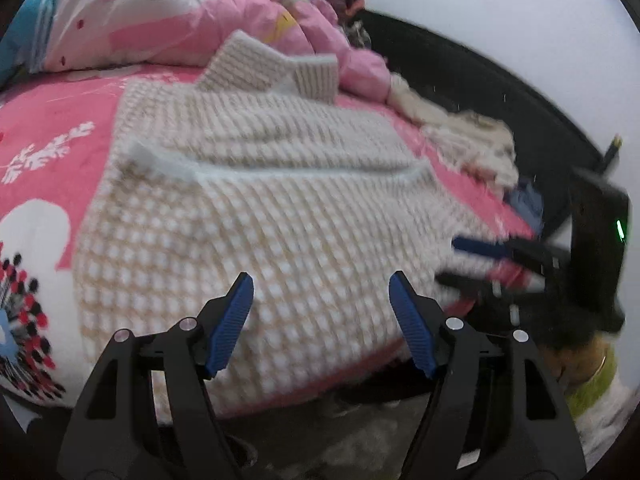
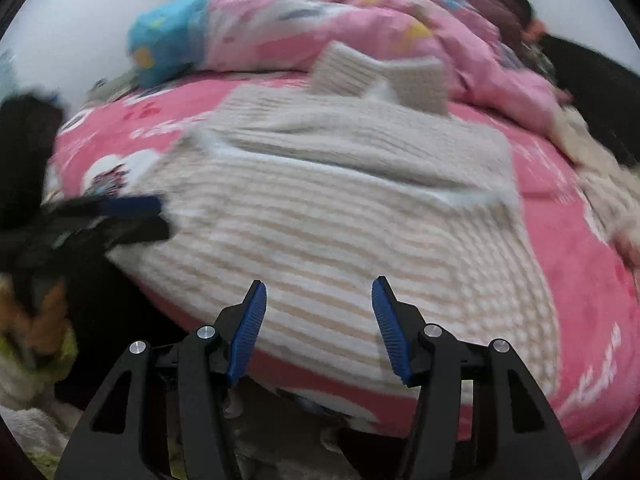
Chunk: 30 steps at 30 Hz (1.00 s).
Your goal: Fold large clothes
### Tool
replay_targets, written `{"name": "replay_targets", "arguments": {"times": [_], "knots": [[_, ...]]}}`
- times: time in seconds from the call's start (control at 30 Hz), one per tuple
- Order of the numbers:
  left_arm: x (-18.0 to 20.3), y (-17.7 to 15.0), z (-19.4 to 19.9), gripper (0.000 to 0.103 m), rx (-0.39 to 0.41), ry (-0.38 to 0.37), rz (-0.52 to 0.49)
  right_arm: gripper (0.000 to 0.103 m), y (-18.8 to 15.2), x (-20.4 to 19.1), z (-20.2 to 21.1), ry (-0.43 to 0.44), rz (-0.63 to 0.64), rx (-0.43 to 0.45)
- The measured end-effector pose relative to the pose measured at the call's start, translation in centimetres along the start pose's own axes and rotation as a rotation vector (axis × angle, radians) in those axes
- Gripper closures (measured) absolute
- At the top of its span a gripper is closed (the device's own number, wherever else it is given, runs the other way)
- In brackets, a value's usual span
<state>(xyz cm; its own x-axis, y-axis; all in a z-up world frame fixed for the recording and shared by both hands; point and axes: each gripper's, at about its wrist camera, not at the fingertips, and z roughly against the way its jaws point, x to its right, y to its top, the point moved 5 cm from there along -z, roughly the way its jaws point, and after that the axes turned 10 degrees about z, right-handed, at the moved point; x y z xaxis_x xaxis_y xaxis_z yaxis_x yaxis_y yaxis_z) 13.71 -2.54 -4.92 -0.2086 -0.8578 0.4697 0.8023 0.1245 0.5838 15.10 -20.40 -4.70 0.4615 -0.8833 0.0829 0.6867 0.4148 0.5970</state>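
Bedroom scene: pink printed bedsheet (image 1: pixel 52 120) fills most of both views, white wall behind. Cream knitted sweater (image 1: pixel 256 200) lies spread flat on the sheet, center frame in both cameras, ribbed collar (image 1: pixel 272 68) toward the top. Sleeves look folded in across the body, their edges forming a ridge across mid-frame. Hem runs near the bed edge at the bottom.

Pink patterned quilt (image 1: pixel 160 16) is bunched along the top of the frame, behind the collar. Second cream knit item (image 1: pixel 472 140) sits at right in the left wrist view, next to a dark bed frame (image 1: pixel 480 92).

Left gripper (image 1: pixel 322 312): jaws wide apart, nothing between the blue pads (image 1: pixel 232 324), hovering over the hem, lower center. Right gripper (image 2: pixel 318 320): jaws moderately apart, also empty, above the hem area. Each shows up blurred in the other's camera: the right one at the sweater's right edge in the left wrist view, the left one at the sweater's left edge in the right wrist view. Can't tell whether either touches the fabric there.

Both frames are motion-blurred, so fine knit detail is unreliable.
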Motion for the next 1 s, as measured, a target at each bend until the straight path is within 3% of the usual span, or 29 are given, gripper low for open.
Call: {"name": "replay_targets", "arguments": {"times": [0.07,0.13,0.33,0.4,0.43,0.5,0.57,0.7,0.83,0.93,1.0], "knots": [[-0.4,-1.2,-1.8,0.036,-0.039,0.087,-0.015,0.044,-1.9,0.9,-2.7,0.013,-0.037,-0.089],[-1.1,-1.9,-3.4,0.036,-0.069,0.133,-0.004,0.041,-1.9,1.1,-3.8,0.029,-0.060,-0.088],[-0.7,-0.9,-0.9,0.036,-0.019,0.113,0.019,0.040,-1.2,2.8,-0.6,0.004,-0.082,-0.030],[-1.4,-0.8,0.0,0.035,0.007,0.122,0.039,0.032,-1.7,3.9,0.3,-0.013,-0.109,-0.003],[-2.0,-0.8,0.1,0.034,0.013,0.135,0.058,0.026,-2.2,4.7,0.1,-0.018,-0.128,-0.005],[-4.2,-1.1,-0.2,0.033,0.000,0.165,0.123,0.025,-3.3,6.3,-1.6,-0.027,-0.168,-0.060],[-5.5,-1.4,-0.7,0.033,0.001,0.127,0.178,0.024,-3.9,7.1,-3.3,0.001,-0.200,-0.082],[-4.9,-0.9,0.1,0.033,0.005,0.135,0.162,0.024,-2.6,7.2,-1.7,-0.010,-0.193,-0.059],[-4.8,0.0,2.4,0.030,0.079,0.124,0.144,0.024,-1.7,7.9,0.0,-0.030,-0.199,0.004],[-7.1,0.0,1.5,0.028,0.044,0.199,0.193,0.023,-2.7,8.9,-1.8,-0.015,-0.234,-0.053],[-8.1,-0.1,0.7,0.028,0.025,0.184,0.225,0.023,-3.6,9.0,-3.5,-0.009,-0.241,-0.095]]}}
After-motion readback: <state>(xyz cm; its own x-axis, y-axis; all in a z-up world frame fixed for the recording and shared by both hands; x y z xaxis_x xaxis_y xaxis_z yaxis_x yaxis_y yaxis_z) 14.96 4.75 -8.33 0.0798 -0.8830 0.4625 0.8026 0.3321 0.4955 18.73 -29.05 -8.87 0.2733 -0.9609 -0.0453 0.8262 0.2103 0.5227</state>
